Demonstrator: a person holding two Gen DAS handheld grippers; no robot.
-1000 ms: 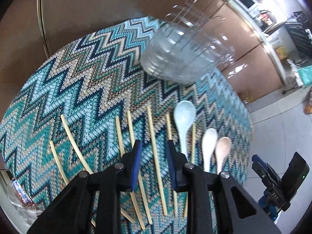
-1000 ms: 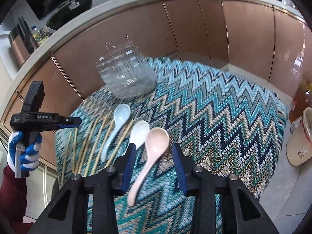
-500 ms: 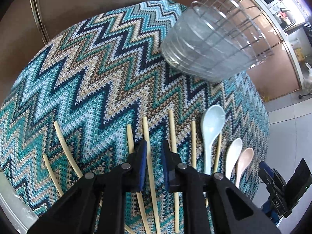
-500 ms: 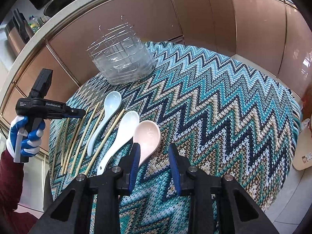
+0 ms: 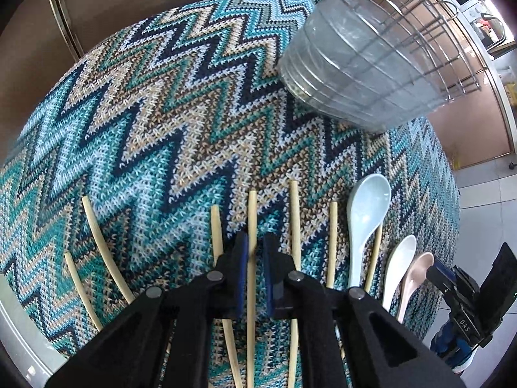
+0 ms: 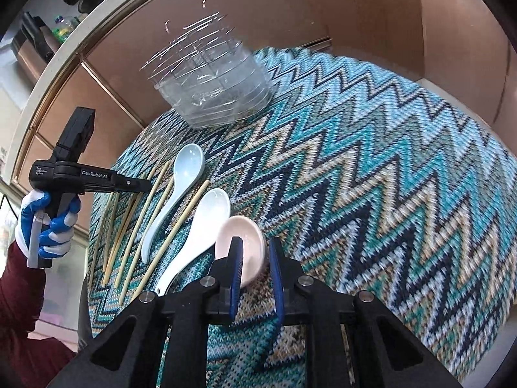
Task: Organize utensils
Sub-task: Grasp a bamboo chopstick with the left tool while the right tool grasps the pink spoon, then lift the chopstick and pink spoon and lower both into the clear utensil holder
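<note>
Several bamboo chopsticks lie side by side on the zigzag cloth [image 5: 161, 123]. My left gripper [image 5: 255, 242] is low over them, its jaws a narrow gap apart around one chopstick [image 5: 252, 213]. A pale blue spoon [image 5: 366, 207], a white spoon [image 5: 399, 262] and a pink spoon [image 5: 416, 268] lie to the right. In the right wrist view my right gripper [image 6: 255, 252] is open, its jaws on either side of the pink spoon's bowl [image 6: 248, 242]. The white spoon [image 6: 206, 220] and blue spoon [image 6: 184, 171] lie left of it.
A clear wire-framed utensil holder [image 5: 365, 64] stands at the cloth's far side; it also shows in the right wrist view [image 6: 213, 87]. Brown cabinet fronts [image 6: 323, 6] curve behind the round table. The gloved hand holding the left gripper [image 6: 80, 174] is at left.
My left gripper has dropped toward the chopsticks and its jaws have narrowed around one. My right gripper has moved forward and down, so the pink spoon's bowl now sits between its jaws.
</note>
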